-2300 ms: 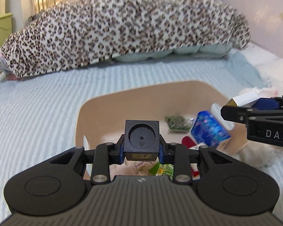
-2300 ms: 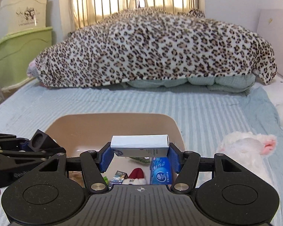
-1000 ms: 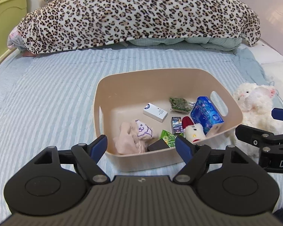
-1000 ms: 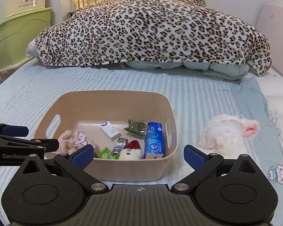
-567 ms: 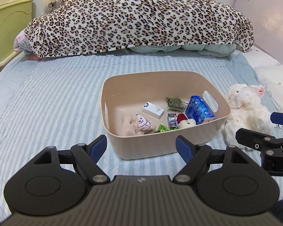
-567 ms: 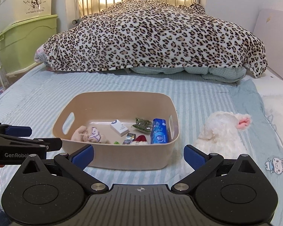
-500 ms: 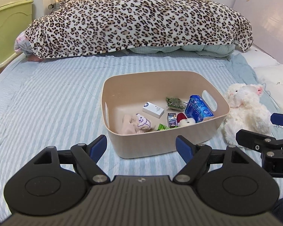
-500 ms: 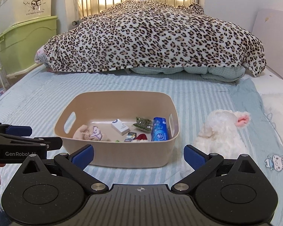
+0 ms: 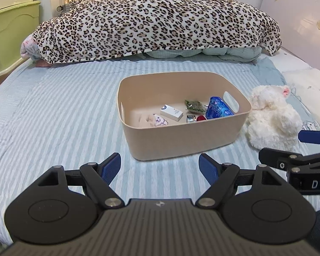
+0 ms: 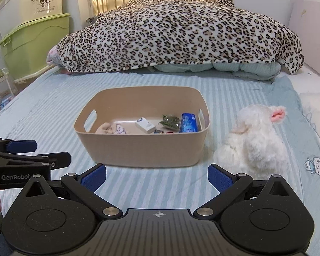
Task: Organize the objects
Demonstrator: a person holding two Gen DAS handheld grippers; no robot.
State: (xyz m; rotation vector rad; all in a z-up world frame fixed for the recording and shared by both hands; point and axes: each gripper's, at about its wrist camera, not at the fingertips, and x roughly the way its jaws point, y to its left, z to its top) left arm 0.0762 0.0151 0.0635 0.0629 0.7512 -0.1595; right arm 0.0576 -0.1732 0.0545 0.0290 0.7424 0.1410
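Observation:
A beige plastic basket [image 9: 187, 143] [image 10: 143, 149] stands on the striped bed. Inside lie a white box [image 9: 171, 112] [image 10: 145, 125], a blue packet [image 9: 218, 108] [image 10: 188, 122], a green packet [image 9: 194, 106] [image 10: 170, 120], a pink cloth toy [image 9: 154, 120] [image 10: 112, 129] and a few small items. My left gripper [image 9: 160, 167] is open and empty, held back from the basket's near wall. My right gripper [image 10: 156, 178] is open and empty, also in front of the basket. Each gripper shows at the edge of the other's view.
A white plush lamb [image 9: 273, 117] [image 10: 253, 140] sits on the bed just right of the basket. A leopard-print blanket [image 9: 160, 21] is heaped at the far end. Green and cream storage bins [image 10: 32, 32] stand at the left beside the bed.
Both grippers let go of a black cube and the white box into the basket, opened, and have pulled back and away from it; the basket looks smaller and farther now.

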